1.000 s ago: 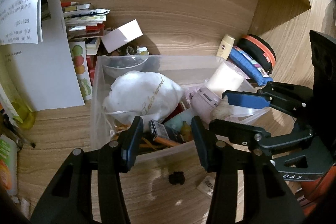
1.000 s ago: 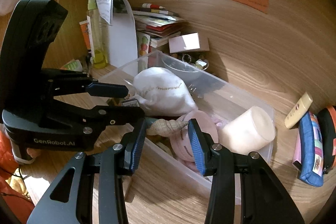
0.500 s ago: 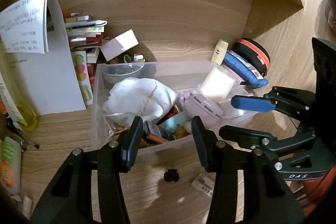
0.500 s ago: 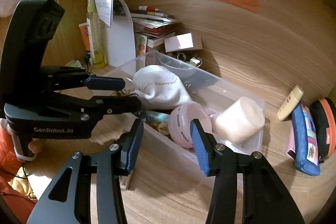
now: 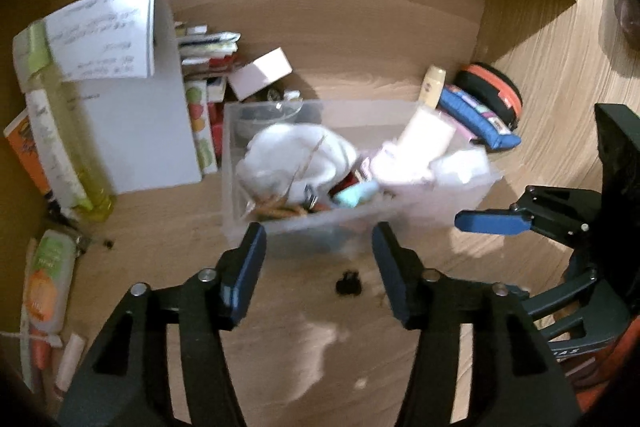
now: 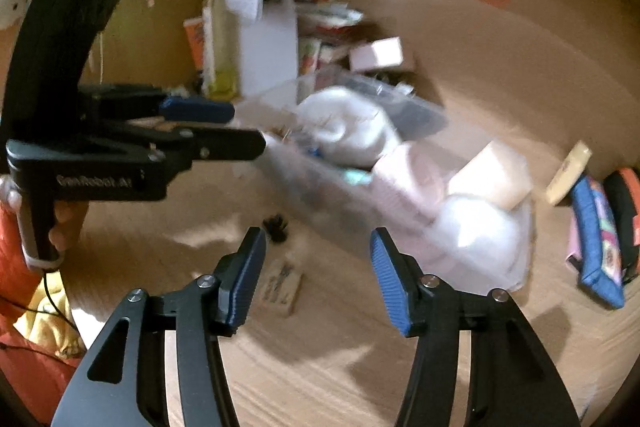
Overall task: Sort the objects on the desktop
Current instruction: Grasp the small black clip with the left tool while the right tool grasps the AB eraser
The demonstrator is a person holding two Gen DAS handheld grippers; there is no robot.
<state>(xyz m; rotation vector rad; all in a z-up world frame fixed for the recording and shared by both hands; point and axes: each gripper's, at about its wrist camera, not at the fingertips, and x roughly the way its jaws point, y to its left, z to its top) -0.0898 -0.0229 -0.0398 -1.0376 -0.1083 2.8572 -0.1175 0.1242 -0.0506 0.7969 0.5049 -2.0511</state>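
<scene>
Wooden desk (image 5: 168, 239) carried a clear bin (image 5: 360, 223) of clutter; both my left claw (image 5: 318, 259) and right claw (image 6: 316, 263) were opening, empty, near it.

We see a wooden desk (image 5: 168, 227) set in a wood-panelled alcove. At its centre stands a clear plastic bin (image 5: 400, 217), heaped full. Just in front of the bin lie a small black clip (image 5: 347, 283) and, in the right wrist view, a small flat tag (image 6: 280, 285). At far left stand a curled white paper sheet (image 5: 132, 131), a yellow-green bottle (image 5: 60, 143) and a stack of books (image 5: 208, 47); a small white box (image 5: 260, 73) leans behind the bin. To the right lie a cream tube (image 5: 432, 87), a blue pouch (image 5: 476, 119) and a black-and-orange round case (image 5: 490, 91). Near left lies an orange-and-green tube (image 5: 48, 279).
</scene>
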